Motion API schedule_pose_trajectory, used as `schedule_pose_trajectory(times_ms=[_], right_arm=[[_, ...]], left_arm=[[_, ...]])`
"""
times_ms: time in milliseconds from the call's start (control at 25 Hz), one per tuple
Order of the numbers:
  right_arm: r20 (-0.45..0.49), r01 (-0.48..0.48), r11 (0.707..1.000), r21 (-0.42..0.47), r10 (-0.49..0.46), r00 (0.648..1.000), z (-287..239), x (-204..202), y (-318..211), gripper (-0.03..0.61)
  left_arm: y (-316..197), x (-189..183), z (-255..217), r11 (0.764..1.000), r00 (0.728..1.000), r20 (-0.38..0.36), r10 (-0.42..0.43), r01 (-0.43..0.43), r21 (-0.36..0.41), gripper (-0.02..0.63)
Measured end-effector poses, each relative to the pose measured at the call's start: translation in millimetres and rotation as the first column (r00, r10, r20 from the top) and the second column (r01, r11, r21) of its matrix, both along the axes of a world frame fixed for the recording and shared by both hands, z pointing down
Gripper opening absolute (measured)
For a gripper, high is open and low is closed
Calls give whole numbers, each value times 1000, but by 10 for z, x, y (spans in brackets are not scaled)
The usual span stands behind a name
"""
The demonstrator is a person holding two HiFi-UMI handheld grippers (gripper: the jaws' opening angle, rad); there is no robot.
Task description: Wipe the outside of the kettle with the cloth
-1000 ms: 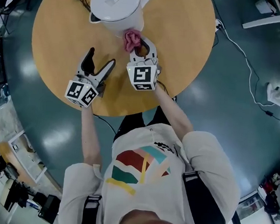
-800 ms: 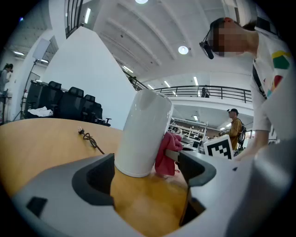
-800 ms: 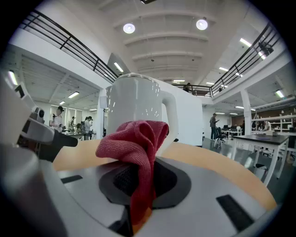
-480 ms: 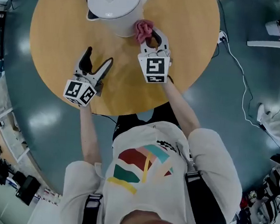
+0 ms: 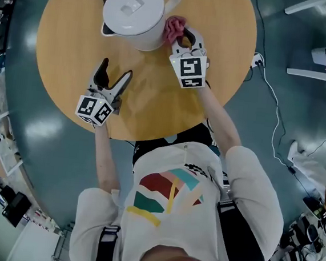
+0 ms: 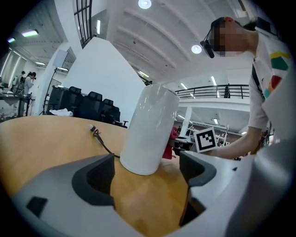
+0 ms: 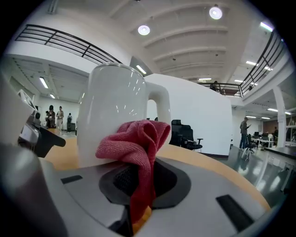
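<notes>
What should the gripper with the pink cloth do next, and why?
Probably slide the right gripper sideways round the kettle's white wall. Its jaws are shut on the pink cloth, which bunches against the kettle's side near the handle, so a sweep would likely wipe a fresh patch. The left gripper is open, apart from the kettle.

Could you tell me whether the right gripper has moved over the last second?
Yes. The right gripper, shut on the pink cloth, has slid round the white plastic kettle from its near side toward its handle side.
</notes>
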State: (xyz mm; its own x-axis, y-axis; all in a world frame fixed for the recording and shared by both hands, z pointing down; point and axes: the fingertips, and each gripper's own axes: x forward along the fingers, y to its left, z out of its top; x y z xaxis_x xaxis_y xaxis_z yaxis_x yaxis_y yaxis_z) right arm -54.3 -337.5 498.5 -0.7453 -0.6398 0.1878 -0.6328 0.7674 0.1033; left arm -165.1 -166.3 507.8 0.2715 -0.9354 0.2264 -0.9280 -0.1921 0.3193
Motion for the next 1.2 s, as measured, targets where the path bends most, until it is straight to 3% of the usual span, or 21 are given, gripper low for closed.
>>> schedule_pose_trajectory(times_ms=[320, 480, 600, 800, 1000, 1200], right_arm=[[-53, 86, 996, -12, -87, 995, 89, -129, -327, 46], [-69, 103, 995, -17, -104, 992, 113, -159, -331, 47], [-68, 81, 996, -20, -82, 994, 48, -57, -306, 48], [-25, -11, 998, -56, 10, 1000, -50, 428, -210, 47], [-31, -119, 990, -69, 117, 993, -83, 1034, -82, 47], [-59, -203, 977, -66, 200, 978, -217, 1562, 25, 46]], left_arm=[[-78, 8, -33, 999, 999, -2, -45, 45, 0, 481], [-27, 8, -156, 995, 996, 25, -88, 87, 40, 482], [-33, 217, -339, 992, 994, 26, -102, 100, 81, 482], [-238, 825, -720, 969, 985, -85, -149, 163, 187, 480], [-630, 1525, -961, 971, 997, 15, -71, 66, 228, 480], [-951, 1707, -1146, 968, 992, 22, -125, 117, 222, 480]])
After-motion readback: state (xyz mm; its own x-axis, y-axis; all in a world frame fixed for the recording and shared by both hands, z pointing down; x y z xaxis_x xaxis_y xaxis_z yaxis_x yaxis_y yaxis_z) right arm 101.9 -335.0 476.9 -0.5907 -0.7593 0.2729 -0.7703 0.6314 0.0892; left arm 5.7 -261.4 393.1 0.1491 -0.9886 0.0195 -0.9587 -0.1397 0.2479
